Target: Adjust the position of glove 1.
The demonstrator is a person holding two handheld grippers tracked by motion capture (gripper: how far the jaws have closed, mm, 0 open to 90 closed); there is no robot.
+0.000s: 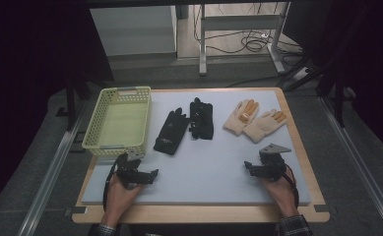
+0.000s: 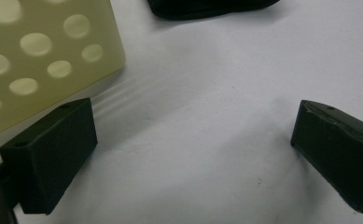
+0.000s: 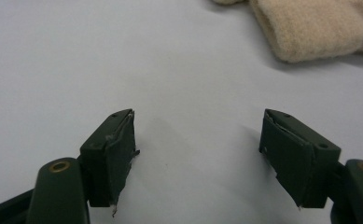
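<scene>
The black gloves (image 1: 184, 125) lie mid-table beside the basket (image 1: 117, 120), so the left gripper (image 1: 142, 173), jaws wide and empty like the right gripper (image 1: 258, 166), should reach forward and pinch one cuff low.

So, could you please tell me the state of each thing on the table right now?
Basket: upright, empty.
Black gloves: two, lying flat beside the basket, apparently touching each other.
Cream gloves: two, lying flat, overlapping, orange on the fingers.
Left gripper: open, holding nothing, near the basket's corner.
Right gripper: open, holding nothing, just short of the cream gloves.
</scene>
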